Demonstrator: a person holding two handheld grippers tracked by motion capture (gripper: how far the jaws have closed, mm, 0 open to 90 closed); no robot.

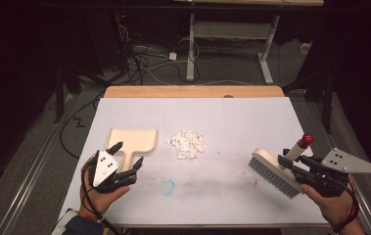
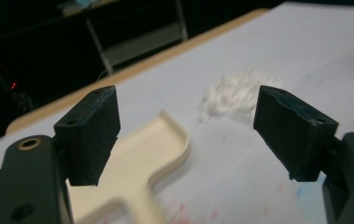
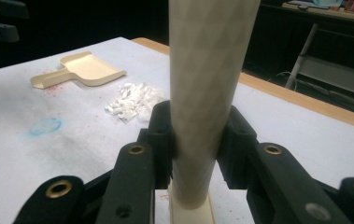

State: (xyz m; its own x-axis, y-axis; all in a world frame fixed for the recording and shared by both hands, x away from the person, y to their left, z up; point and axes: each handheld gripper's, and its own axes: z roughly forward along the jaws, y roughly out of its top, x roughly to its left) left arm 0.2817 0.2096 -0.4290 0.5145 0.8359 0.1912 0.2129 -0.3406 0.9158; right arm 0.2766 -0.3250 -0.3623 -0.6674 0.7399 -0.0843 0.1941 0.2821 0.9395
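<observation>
A cream dustpan (image 1: 133, 139) lies flat left of centre, its handle pointing toward me. My left gripper (image 1: 127, 155) hovers over that handle, jaws open and wide apart; in the left gripper view the dustpan (image 2: 137, 158) sits below and between the pads. A small pile of white scraps (image 1: 188, 143) lies just right of the pan. My right gripper (image 1: 290, 164) is shut on the cream handle of a brush (image 1: 271, 170) with grey bristles and a red handle tip. In the right gripper view the brush handle (image 3: 207, 84) rises between the pressed pads of the right gripper (image 3: 195, 140).
A white sheet covers the table (image 1: 232, 117), with a bare wooden strip along the far edge. A faint blue smudge (image 1: 168, 185) marks the sheet near the front. Beyond the table, a desk frame (image 1: 232, 44) and cables lie on the floor.
</observation>
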